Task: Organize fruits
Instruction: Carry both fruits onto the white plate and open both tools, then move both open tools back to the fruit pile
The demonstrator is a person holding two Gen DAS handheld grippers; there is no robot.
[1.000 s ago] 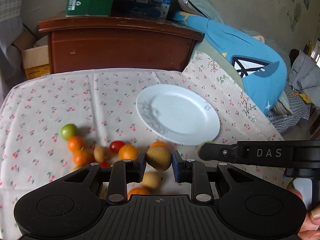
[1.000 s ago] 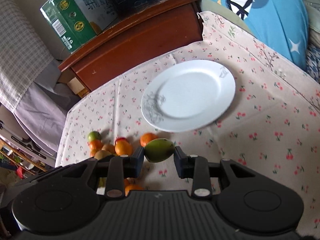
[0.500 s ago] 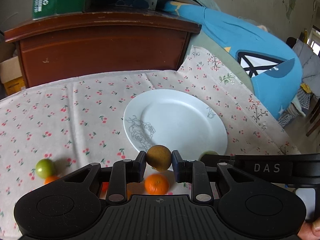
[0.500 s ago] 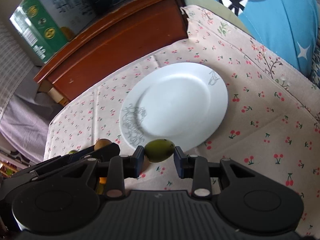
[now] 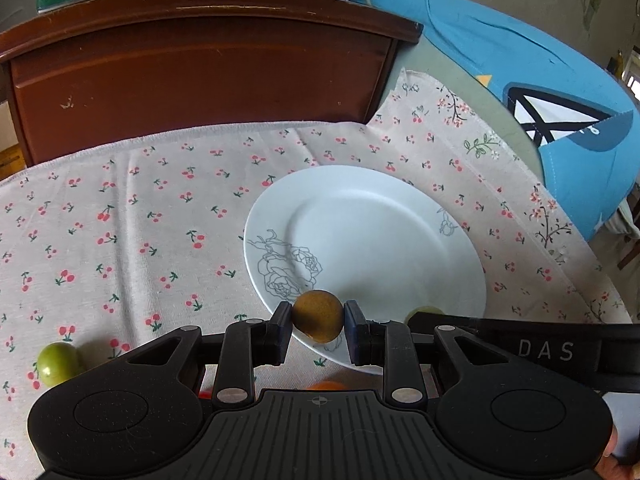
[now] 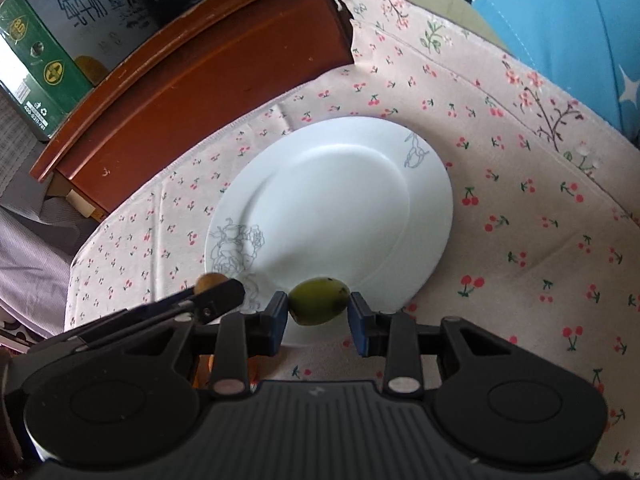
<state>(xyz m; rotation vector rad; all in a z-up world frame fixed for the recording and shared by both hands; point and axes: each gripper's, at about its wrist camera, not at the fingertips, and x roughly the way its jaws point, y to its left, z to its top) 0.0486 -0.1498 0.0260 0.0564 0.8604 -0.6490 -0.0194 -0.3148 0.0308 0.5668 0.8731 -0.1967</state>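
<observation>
Left wrist view: your left gripper (image 5: 318, 322) pinches a brown fruit (image 5: 317, 315); your right gripper (image 6: 319, 314) pinches a green fruit (image 6: 319, 300). Both look light, round, bruisable: keep gripping mid-body above the plate (image 5: 384, 228).

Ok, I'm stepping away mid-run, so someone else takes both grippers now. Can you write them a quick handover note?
Left gripper: shut on the round brown fruit, at the near rim of the white floral plate.
Right gripper: shut on the oval green fruit, also over the plate's near rim.
Plate holds nothing yet.
On the cherry-print tablecloth: a round green fruit at left, an orange fruit partly hidden behind the left gripper.
Left to do: set both down on the plate, then fetch the rest.
</observation>
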